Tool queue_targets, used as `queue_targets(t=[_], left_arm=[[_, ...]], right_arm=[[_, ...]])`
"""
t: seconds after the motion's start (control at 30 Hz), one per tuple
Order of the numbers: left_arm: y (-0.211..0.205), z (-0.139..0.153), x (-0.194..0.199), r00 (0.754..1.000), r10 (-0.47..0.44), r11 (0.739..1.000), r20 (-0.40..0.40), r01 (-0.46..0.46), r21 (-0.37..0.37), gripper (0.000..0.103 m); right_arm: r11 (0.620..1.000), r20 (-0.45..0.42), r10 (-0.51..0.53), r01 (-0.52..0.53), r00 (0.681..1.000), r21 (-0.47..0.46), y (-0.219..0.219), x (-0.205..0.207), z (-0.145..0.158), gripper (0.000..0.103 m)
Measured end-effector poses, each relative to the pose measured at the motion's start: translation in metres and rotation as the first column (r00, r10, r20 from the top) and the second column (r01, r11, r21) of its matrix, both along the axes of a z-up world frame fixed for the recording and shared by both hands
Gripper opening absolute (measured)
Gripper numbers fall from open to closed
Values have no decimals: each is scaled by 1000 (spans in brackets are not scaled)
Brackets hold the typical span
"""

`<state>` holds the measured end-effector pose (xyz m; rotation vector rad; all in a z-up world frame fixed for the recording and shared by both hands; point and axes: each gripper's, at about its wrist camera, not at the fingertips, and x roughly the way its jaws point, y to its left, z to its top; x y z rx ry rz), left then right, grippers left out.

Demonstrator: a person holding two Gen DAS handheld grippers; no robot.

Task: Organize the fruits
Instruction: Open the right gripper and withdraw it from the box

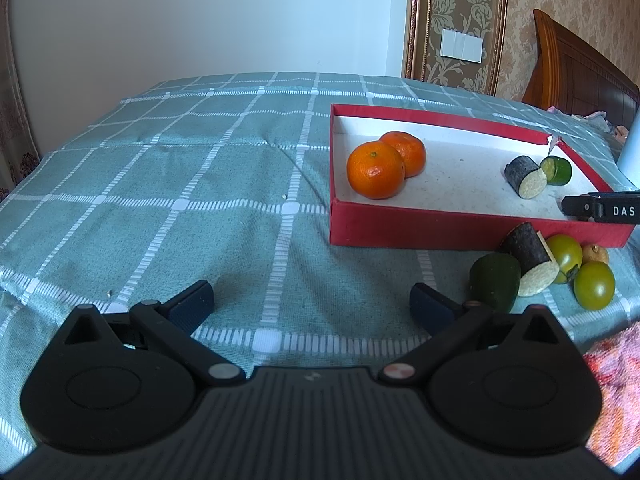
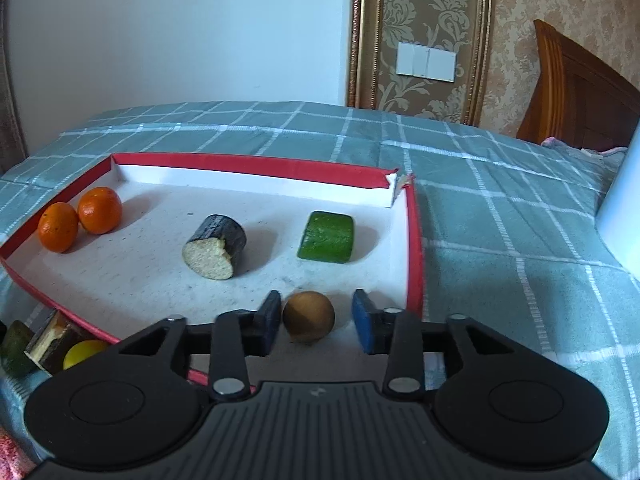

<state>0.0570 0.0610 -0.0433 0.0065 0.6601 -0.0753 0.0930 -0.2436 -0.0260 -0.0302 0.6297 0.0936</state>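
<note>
While the left tongs gape wide over bare bed, the tray sits right, loose fruit crowding its near wall. Right view: right tongs stand part-open around a brown fruit inside the tray's near right corner, pads apart from it.

The left tongs were wide open, low over the bed, holding nothing. The right tongs were partly open, with one finger on each side of a small brown ball, not squeezing it.
</note>
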Motion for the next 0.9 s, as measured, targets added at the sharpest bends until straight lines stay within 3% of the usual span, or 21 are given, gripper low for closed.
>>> queue_targets(t=[0.13,0.5,0.63,0.73,0.9], left_arm=[[0,0,0,1000,0,1000,0,0,0,103],[0,0,0,1000,0,1000,0,0,0,103],[0,0,0,1000,0,1000,0,0,-1,103],[0,0,0,1000,0,1000,0,0,-3,103],[4,1,-1,1000,-1,999,7,1,-34,103]], right_arm=[[999,51,-20,23,998,-49,5,-9,3,71],[1000,95,-31,31,995,-2,-2,-23,9,72],[998,127,-46,40,991,54,-8,-38,12,72],[994,164,-70,55,984,96,-16,-58,15,81],[986,195,-89,59,977,155,-30,-84,12,81]])
